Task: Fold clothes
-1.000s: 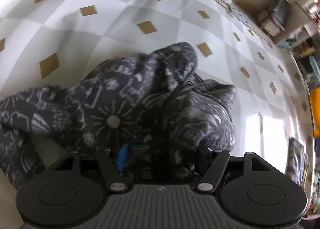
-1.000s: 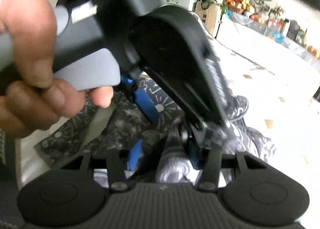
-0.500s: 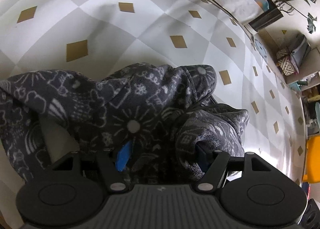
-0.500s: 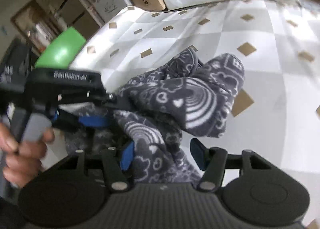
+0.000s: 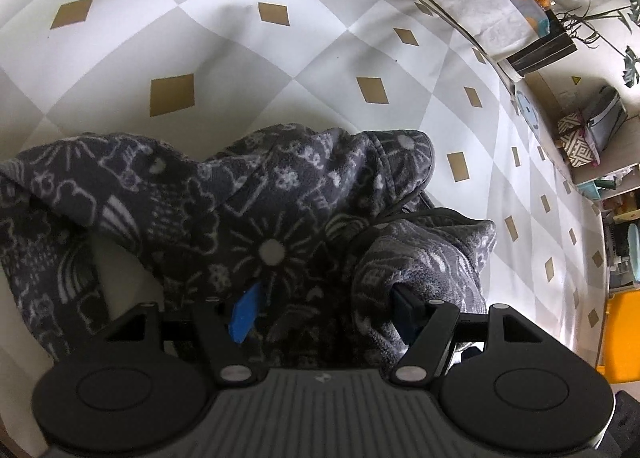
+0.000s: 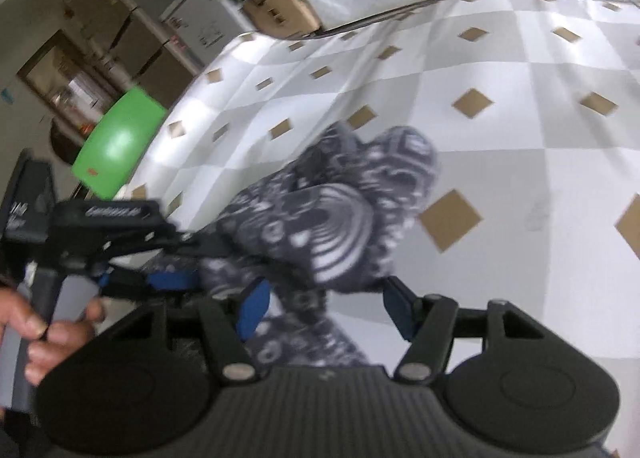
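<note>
A dark grey fleece garment (image 5: 256, 217) with white doodle print lies bunched on the checked tablecloth (image 5: 280, 69). My left gripper (image 5: 322, 310) is open, its blue pads wide apart; folds of the garment fill the gap and drape over the right finger. In the right wrist view the same garment (image 6: 340, 225) is a rolled heap. My right gripper (image 6: 326, 310) is open around its near end, with cloth lying between the pads. The left gripper (image 6: 208, 264) reaches into the heap from the left, held by a hand (image 6: 40, 330).
The tablecloth (image 6: 500, 69) stretches far beyond the garment. A green seat back (image 6: 116, 145) stands past the table's left edge. Plants, boxes and a cabinet line the far wall. A yellow object (image 5: 624, 334) sits off the right edge.
My right gripper has swung off the left gripper's body to face the garment, and its fingers have spread wider. The left gripper has kept its width and shifted only slightly.
</note>
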{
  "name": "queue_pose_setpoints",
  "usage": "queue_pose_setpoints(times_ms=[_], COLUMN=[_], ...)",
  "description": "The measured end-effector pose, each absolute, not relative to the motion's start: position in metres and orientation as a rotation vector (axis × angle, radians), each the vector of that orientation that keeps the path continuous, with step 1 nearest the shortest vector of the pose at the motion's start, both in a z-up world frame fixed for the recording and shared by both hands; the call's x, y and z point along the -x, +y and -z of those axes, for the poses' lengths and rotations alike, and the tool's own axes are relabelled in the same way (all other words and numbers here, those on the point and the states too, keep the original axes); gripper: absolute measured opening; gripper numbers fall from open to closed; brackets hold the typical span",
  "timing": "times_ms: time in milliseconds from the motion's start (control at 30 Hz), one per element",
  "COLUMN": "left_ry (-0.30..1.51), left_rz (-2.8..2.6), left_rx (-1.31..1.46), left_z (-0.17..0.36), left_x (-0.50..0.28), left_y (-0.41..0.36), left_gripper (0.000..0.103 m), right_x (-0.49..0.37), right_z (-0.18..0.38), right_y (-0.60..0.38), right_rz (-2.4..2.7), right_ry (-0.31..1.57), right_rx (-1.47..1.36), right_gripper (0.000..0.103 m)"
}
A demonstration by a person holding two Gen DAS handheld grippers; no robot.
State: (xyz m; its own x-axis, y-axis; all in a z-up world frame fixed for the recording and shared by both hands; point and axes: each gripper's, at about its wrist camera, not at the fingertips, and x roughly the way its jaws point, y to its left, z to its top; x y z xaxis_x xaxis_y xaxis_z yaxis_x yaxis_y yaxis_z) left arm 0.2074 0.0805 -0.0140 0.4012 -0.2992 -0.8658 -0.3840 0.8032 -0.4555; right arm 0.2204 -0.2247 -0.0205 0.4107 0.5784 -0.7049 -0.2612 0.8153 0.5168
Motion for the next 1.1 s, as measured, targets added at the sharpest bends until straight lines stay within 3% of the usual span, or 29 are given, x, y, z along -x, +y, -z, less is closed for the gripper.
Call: queue_pose_setpoints(times_ms=[533,600,700,1100], left_ry=[1.205,1.212,1.226,1.144], left_rz=[-0.06,-0.062,-0.047,0.225], left_rx=[0.692,0.679,0.649,0.661], left_z=[0.019,0.019,0.02,-0.004], left_x=[-0.205,-0.205,-0.207,-0.212], left_y=[0.085,0.084,0.078,0.025], left_gripper=[0.067,0.067,0.067,0.067], right_x=[-0.233,-0.233,-0.233,-0.224], right_z=[0.035,0.034,0.029,-0.023], right_y=[-0.188,-0.184,-0.179,-0.227], right_rz=[-0.515,-0.521,-0.504,-0.198], right_ry=[0.941,0.912,0.877,0.69], right_rx=[-0.342,-0.342,-0.349,-0.333], right_gripper=[0.064,0.041,0.023,0.018])
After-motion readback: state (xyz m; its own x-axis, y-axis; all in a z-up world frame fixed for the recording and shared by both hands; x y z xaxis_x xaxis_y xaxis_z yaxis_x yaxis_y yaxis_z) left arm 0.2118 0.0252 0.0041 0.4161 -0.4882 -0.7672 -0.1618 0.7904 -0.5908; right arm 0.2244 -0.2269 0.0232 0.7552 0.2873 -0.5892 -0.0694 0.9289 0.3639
